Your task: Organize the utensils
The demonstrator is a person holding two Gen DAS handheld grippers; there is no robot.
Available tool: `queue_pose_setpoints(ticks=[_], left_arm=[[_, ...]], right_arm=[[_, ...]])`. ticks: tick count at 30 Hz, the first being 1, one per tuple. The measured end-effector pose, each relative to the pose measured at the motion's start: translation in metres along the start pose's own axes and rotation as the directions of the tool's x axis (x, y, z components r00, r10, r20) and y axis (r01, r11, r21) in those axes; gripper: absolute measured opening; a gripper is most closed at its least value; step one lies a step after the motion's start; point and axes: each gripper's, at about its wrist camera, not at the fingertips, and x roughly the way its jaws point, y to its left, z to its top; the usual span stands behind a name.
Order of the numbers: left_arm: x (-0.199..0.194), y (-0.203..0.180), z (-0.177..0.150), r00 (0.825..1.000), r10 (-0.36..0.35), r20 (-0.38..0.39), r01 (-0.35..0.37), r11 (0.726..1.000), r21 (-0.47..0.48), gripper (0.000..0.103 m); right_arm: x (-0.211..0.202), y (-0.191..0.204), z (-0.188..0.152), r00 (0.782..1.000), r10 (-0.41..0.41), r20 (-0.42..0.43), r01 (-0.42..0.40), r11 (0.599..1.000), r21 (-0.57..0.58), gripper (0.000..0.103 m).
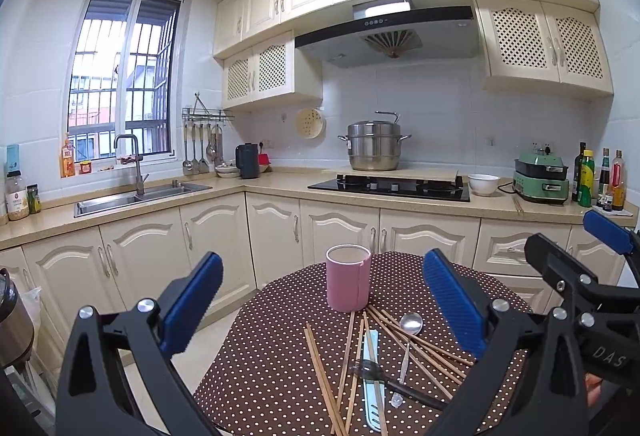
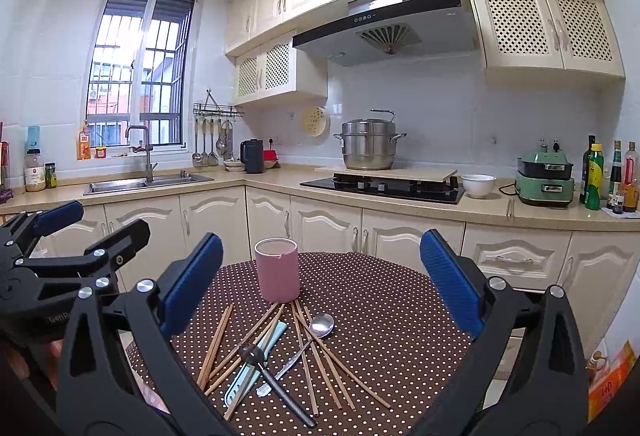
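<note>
A pink cylindrical holder stands upright on a round table with a brown polka-dot cloth. In front of it lie several wooden chopsticks, a silver spoon, a pale blue utensil and a black-handled utensil, all crossed in a heap. My left gripper is open and empty above the heap. My right gripper is open and empty, also above it. Each gripper shows at the edge of the other's view.
Kitchen counters run behind the table, with a sink, a gas hob with a steel pot, a white bowl and a green appliance. Cream cabinets stand close behind the table.
</note>
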Motion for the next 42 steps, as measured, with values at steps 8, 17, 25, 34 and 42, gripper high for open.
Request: queue_pose_setpoints(ticks=[8,17,25,34,42], left_arm=[[0.0,0.002,-0.001,1.0,-0.001,-0.003,0.001,1.0,-0.001,0.098],[0.003,0.001,-0.001,1.0,0.002,-0.008,-0.002,1.0,0.001,0.098],[0.006,0.003,-0.002,1.0,0.002,-0.012,-0.002,1.0,-0.001,0.098],[0.01,0.006,-0.006,1.0,0.0,-0.03,0.0,1.0,-0.005,0.098],[0.012,0.005,-0.008,0.999,-0.003,-0.035,0.002,1.0,-0.004,0.098]], right_arm=[[0.002,-0.002,0.001,1.0,0.004,-0.007,-0.004,1.0,0.002,0.097],[0.003,-0.003,0.001,1.0,0.006,-0.015,-0.005,1.0,0.005,0.097],[0.005,-0.004,0.001,1.0,0.006,-0.021,-0.006,1.0,0.006,0.097],[0.008,-0.004,0.0,0.999,0.004,-0.034,-0.004,1.0,0.0,0.097],[0.01,-0.003,-0.002,0.999,0.0,-0.039,0.0,1.0,-0.001,0.097]])
